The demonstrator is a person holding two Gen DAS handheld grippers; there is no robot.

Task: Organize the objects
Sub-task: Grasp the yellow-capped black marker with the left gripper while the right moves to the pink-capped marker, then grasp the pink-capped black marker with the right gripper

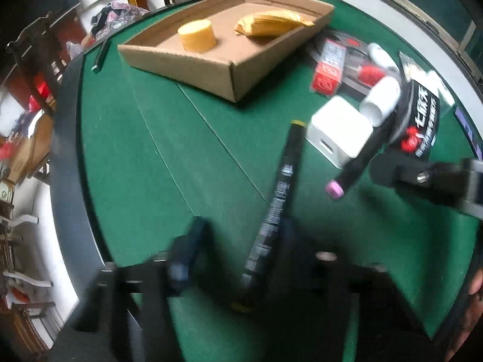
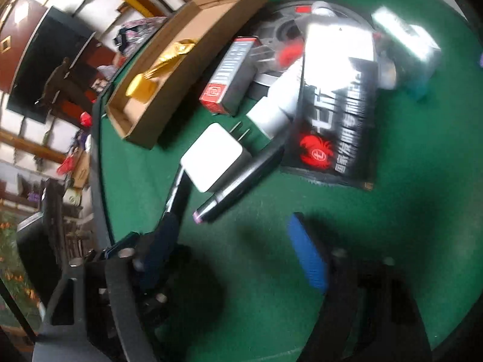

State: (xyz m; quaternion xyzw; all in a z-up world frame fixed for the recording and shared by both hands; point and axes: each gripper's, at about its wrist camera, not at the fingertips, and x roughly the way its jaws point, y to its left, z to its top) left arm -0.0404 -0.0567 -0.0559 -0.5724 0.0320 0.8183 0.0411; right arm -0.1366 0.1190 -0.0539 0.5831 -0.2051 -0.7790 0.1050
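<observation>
Black marker (image 1: 279, 187) with yellow ends, lying flat on the green felt table (image 1: 151, 157). In the left wrist view its long axis runs from near the camera up and a bit right, with the far yellow tip aimed at the corner of the white charger (image 1: 341, 132). It sits between the fingers of the left gripper (image 1: 238, 235), but there's a strip of felt showing between it and the left-side finger, so the jaws are apart and not clamped on it.

Just right of it a second dark marker (image 1: 356, 163) with a pink end leans across the charger. The clutter beyond that includes a red box (image 1: 329, 66), white tubes (image 1: 380, 99) and a black packet (image 1: 419, 120).

The right gripper (image 2: 232, 223) is spread wide over bare felt, nothing in it.

Lots of free room on the left: open felt all the way to the table's dark curved rim, and up to the cardboard tray (image 1: 193, 66) — it holds a yellow cylinder (image 1: 197, 36) and a gold packet (image 1: 271, 24).
</observation>
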